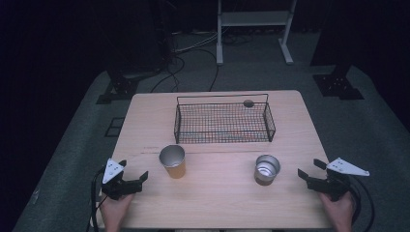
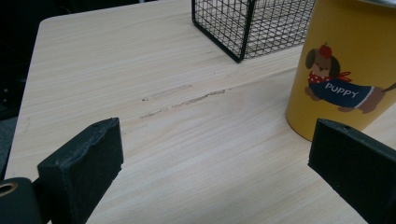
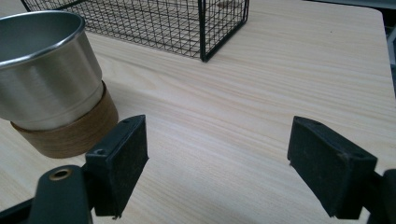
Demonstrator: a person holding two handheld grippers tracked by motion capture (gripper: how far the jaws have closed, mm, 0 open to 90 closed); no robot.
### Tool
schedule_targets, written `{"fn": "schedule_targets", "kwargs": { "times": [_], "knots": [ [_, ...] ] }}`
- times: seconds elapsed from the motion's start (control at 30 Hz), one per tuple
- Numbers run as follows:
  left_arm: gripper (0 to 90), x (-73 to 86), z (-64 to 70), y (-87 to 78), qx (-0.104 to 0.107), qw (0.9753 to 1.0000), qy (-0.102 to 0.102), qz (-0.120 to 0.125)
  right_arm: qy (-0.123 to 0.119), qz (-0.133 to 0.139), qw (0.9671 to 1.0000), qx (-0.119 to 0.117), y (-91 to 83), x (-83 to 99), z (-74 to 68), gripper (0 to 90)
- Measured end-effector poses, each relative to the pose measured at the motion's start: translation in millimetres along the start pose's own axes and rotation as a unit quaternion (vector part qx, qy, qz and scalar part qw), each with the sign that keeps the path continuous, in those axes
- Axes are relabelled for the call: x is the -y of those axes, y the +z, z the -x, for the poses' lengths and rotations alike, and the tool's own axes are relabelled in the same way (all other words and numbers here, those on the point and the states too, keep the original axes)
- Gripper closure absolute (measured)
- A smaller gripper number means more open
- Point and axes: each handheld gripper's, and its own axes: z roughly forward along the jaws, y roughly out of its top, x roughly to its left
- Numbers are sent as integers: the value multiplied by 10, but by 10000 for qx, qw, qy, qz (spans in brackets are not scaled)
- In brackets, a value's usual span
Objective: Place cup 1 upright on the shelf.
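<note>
A: Both tools parked at the near edge of the worktop [image 1: 217,203]. Left gripper [image 1: 131,180] has its fingers [image 2: 79,168] spread wide, nothing between them. Right gripper [image 1: 309,180], same story: wide apart, empty.

B: And the 2 cups?

A: Yellow puppy cup [image 1: 173,161] stands upright just ahead and to the right of the left gripper, near but not touching. Steel cup [image 1: 267,169] with the brown band sits upright just left of the right gripper, also apart. Wire basket [image 1: 223,118] is behind both, toward the far side, w/ a small dark round thing [image 1: 248,103] at its back rim; can't tell what it is.

B: Risks from here?

A: Prob the approach. In the left gripper view the yellow cup is off to the right of the gap, not centred, so pushing straight in could clip it w/ 1 finger and tip it. Same on the right: steel cup sits off to the left.

B: Steel one slippery?

A: Likely. Smooth tapered wall, so a high pinch could squirt it out. Also the basket rim stands tall; a low carry might catch a cup's base on the wire.
</note>
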Motion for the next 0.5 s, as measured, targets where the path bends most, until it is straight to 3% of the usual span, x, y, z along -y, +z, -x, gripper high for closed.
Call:
{"fn": "schedule_targets", "kwargs": {
  "times": [0.17, 0.3, 0.5],
  "knots": [
    [20, 3, 6, -1, 37, 10000, 3, 8, -29, 30, 10000, -51, -27, -19, -7, 187],
    [20, -4, -16, 6, 103, 9999, -46, 85, 6, 56, 9997, -220, -63, -53, -16, 182],
    [20, -4, -8, 1, 145, 9999, 24, 59, -151, 59, 9989, -441, -124, -132, -99, 156]
  ]
}}
